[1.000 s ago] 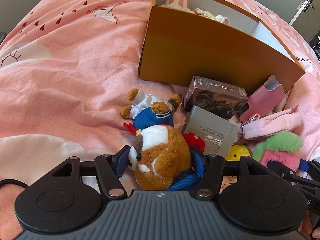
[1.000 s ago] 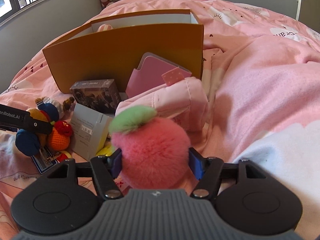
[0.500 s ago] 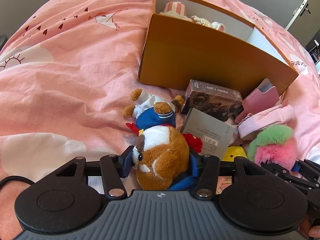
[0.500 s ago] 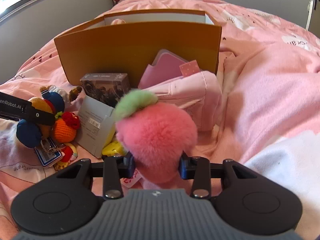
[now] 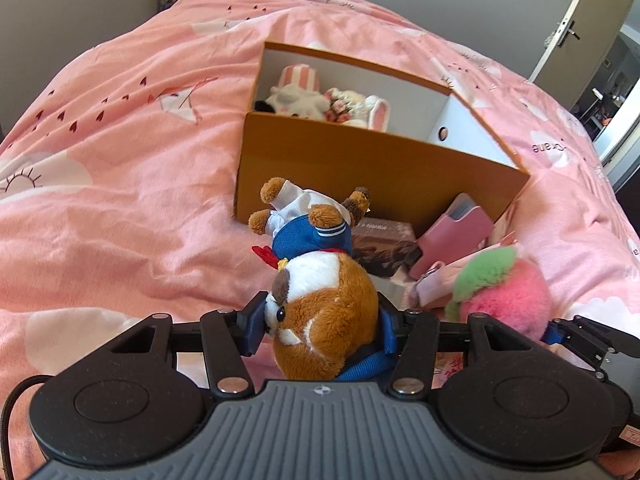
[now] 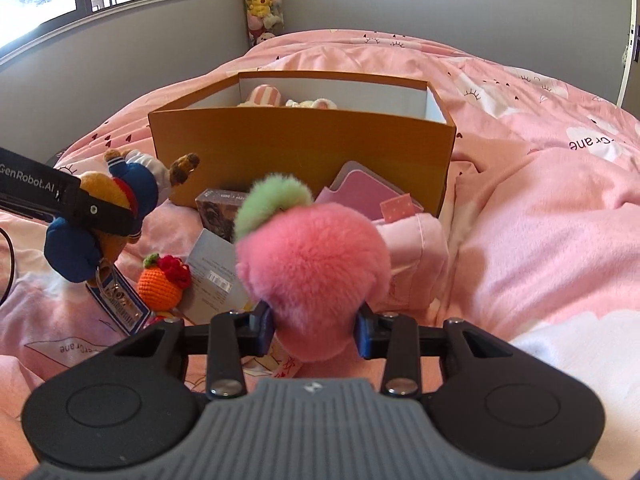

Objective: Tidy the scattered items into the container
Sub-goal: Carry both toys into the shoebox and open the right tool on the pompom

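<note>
each gripper is matte black with a ribbed dark grey housing at the near edge, marked in its middle by a small white round emblem. two large round black discs with shallow circular recesses flank that housing. slim black linkage bars fixed by silver screw heads run forward to the fingers, which carry blue pads. on the left gripper (image 5: 322, 330) a black cable loops away at its left side. seen side-on from the right gripper (image 6: 313, 330), the left one's black finger bar bears white lettering "genrobot.ai".
</note>
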`<state>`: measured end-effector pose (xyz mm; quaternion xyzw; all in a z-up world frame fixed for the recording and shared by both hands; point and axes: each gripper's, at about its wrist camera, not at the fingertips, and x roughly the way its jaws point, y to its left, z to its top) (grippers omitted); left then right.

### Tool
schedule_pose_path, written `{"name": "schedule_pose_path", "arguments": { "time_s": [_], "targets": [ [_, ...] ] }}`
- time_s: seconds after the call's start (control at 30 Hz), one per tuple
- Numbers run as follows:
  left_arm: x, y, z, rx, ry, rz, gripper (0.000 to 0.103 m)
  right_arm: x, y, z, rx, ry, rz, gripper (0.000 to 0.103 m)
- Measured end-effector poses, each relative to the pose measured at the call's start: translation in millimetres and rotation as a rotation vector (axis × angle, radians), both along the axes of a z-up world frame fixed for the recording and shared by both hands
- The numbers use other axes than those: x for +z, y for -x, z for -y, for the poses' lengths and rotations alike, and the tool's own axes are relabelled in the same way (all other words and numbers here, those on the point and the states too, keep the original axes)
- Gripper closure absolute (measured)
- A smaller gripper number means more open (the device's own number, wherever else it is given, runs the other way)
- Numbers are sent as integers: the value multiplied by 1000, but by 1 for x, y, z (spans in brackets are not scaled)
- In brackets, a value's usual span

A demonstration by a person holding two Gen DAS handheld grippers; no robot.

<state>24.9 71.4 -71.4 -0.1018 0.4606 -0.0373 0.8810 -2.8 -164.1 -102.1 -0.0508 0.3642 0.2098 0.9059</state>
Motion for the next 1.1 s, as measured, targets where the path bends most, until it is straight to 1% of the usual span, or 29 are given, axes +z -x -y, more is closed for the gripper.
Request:
{"name": "schedule_pose_path", "arguments": {
  "time_s": [0.2, 0.23, 0.3, 0.37, 0.47, 0.53, 0.57, 0.7, 0.8, 0.83, 0.87, 0.93, 1.1],
  "targets": [
    [10, 1, 5, -20, 16, 31, 41, 12, 3, 2, 2, -22, 36, 62],
    [11, 1, 6, -26, 17, 34, 41, 13, 2, 1, 8, -20, 33, 62],
    [10, 0, 9, -39, 17, 32, 41, 7, -3, -3, 26, -7, -6, 61],
    [7, 0, 11, -48, 16, 23, 41, -2, -9, -6, 27, 2, -50, 58],
    [1, 0, 12, -53, 16, 9, 41, -11, -16, -5, 18, -14, -79, 53],
    [-2, 0, 13, -57, 17, 0, 41, -15, -21, -6, 12, -27, -80, 41],
    [-3, 0, 13, -59, 17, -4, 41, -17, -24, -8, 14, -33, -82, 39],
    [-5, -1, 14, -63, 13, -7, 41, -30, -34, -16, 14, -27, -98, 36],
    [-6, -2, 14, -60, 15, -10, 41, -40, -42, -19, 11, -23, -127, 36],
    [-6, -2, 14, -59, 16, -11, 41, -42, -43, -19, 9, -24, -135, 44],
    [-6, -2, 14, -60, 17, -11, 41, -43, -45, -18, 4, -27, -141, 48],
    [-5, -2, 14, -67, 19, -5, 41, -42, -45, -15, -1, -40, -140, 53],
    [1, 0, 18, -90, 20, 21, 41, -30, -37, -14, 8, -45, -83, 56]
  ]
}}
